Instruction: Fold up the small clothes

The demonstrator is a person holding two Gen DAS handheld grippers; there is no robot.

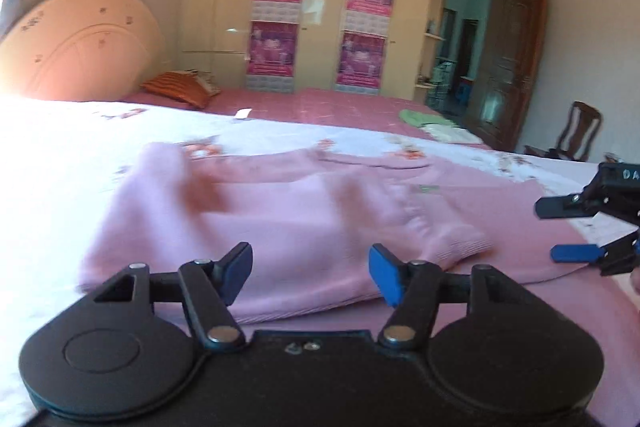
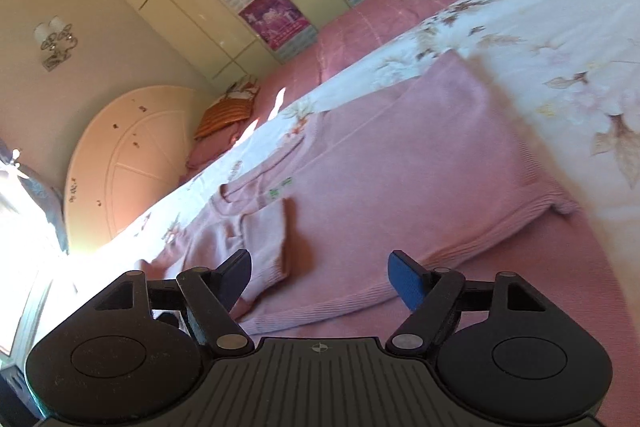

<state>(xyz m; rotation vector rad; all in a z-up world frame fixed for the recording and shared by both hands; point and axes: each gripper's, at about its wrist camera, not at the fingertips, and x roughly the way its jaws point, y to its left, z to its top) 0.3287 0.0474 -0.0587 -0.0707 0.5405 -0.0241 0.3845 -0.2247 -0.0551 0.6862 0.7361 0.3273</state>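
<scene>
Pink sweater flat on bed, one sleeve folded inward. Left claw agape just before hem; right claw agape, empty

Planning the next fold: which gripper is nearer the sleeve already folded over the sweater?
Left. The left gripper hovers open just over the folded sleeve at the sweater's hem; the right gripper, also open, sits off the sweater's far side edge.
</scene>
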